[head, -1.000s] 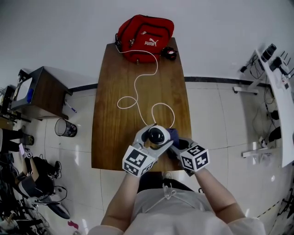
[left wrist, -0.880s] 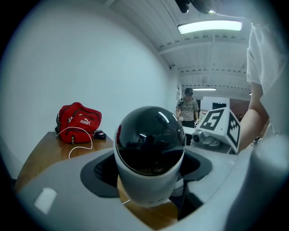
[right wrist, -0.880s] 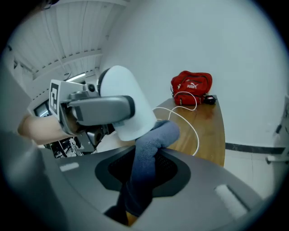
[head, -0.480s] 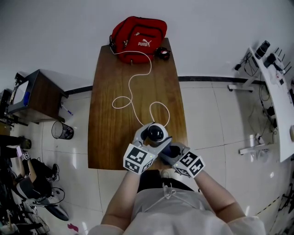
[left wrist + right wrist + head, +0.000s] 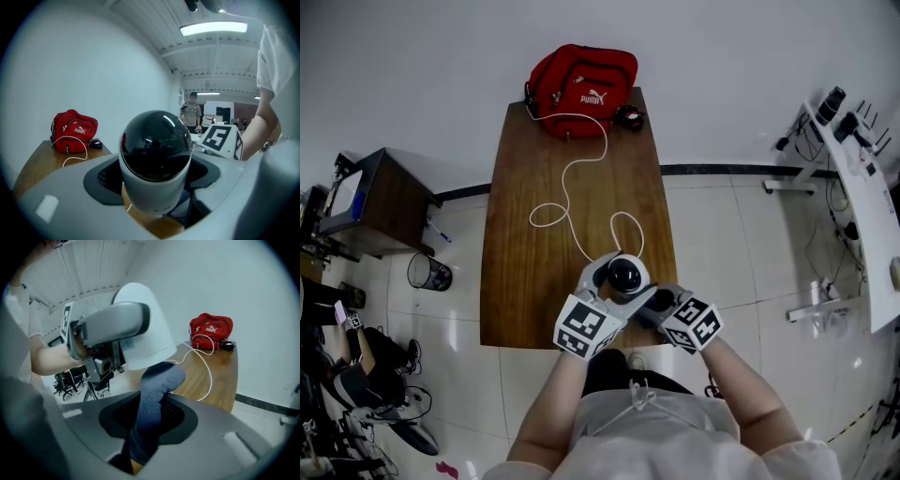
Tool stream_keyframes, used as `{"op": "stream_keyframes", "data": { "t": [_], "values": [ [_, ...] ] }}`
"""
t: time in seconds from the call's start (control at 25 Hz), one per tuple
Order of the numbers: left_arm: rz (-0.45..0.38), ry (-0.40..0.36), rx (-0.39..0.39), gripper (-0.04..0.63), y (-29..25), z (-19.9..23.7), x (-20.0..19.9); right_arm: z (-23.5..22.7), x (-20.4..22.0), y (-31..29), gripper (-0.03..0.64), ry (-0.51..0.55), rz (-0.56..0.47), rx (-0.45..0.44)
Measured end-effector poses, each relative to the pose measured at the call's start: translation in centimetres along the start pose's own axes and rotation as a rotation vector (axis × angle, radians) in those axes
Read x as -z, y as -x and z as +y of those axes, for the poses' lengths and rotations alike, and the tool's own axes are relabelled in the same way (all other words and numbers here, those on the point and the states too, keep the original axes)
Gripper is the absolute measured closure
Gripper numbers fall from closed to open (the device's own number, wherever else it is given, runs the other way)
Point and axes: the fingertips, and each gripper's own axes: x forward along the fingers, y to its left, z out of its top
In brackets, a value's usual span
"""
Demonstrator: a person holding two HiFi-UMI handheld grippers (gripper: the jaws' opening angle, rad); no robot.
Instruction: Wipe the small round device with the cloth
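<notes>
The small round device [image 5: 624, 274], a white body with a glossy black dome, is held over the table's near end by my left gripper [image 5: 615, 284], whose jaws are shut on its sides. In the left gripper view the device [image 5: 156, 154] fills the space between the jaws. My right gripper [image 5: 662, 304] is just to its right, shut on a blue-grey cloth [image 5: 157, 394]. The cloth's top end touches the lower rim of the device's white body [image 5: 145, 329].
A wooden table [image 5: 525, 281] carries a red bag [image 5: 583, 89] at its far end, a small dark object [image 5: 628, 117] beside it, and a looping white cable [image 5: 572, 178] running to the device. A side cabinet [image 5: 375, 202] and a wire bin [image 5: 427, 272] stand on the left.
The right gripper has rolled and closed in on the device, taking the cloth from its right side to its lower rim. The left gripper, device in its jaws, has shifted slightly.
</notes>
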Motion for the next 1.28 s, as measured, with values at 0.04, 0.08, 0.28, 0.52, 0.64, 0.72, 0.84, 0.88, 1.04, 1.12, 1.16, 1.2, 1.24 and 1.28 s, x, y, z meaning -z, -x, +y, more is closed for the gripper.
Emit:
{"op": "stream_keyframes", "data": {
  "t": [0.04,0.08,0.28,0.52,0.64,0.72,0.84,0.88,1.04,1.12,1.16,1.2,1.24,1.28],
  "values": [
    [-0.001,-0.008,0.008,0.218,0.1,-0.3,-0.6,-0.6,-0.9,0.2,0.511,-0.018,-0.027,0.027],
    [-0.002,-0.014,0.017,0.218,0.2,-0.6,-1.3,-1.2,-1.8,0.4,0.51,-0.032,-0.055,0.055],
    [-0.014,-0.035,0.059,0.218,0.4,-2.6,-3.6,-1.3,-5.1,1.6,0.509,0.024,-0.191,0.128],
    [-0.014,-0.023,0.058,0.218,0.5,-2.6,-3.7,1.6,-5.8,2.0,0.508,0.099,-0.23,0.088],
    [-0.019,0.011,0.058,0.218,0.6,-2.4,-3.4,2.4,-5.3,1.9,0.508,0.117,-0.237,0.05],
    [-0.015,0.006,0.061,0.218,0.6,-2.7,-3.4,3.0,-5.1,2.0,0.508,0.137,-0.24,0.019],
    [0.001,-0.001,0.065,0.218,0.5,-2.9,-3.1,3.9,-4.7,2.0,0.509,0.186,-0.23,-0.023],
    [0.006,0.0,0.063,0.218,0.5,-2.8,-3.1,4.1,-4.6,2.0,0.509,0.209,-0.228,-0.035],
    [0.027,0.001,0.04,0.218,0.8,-2.1,-2.4,5.3,-3.4,2.2,0.509,0.255,-0.208,-0.089],
    [0.027,0.006,0.027,0.218,1.1,-2.0,-2.0,5.6,-2.4,2.6,0.509,0.257,-0.209,-0.093],
    [0.024,0.011,0.02,0.218,1.2,-1.9,-1.8,5.6,-1.9,2.8,0.509,0.25,-0.21,-0.091],
    [0.021,0.017,0.011,0.218,1.4,-1.7,-1.7,5.4,-1.5,2.9,0.509,0.237,-0.209,-0.086],
    [0.018,0.025,0.003,0.218,1.6,-1.5,-1.6,5.1,-1.1,3.0,0.509,0.221,-0.203,-0.076],
    [0.013,0.033,-0.004,0.218,1.9,-1.2,-1.5,4.6,-0.8,2.9,0.509,0.202,-0.191,-0.056]
  ]
}}
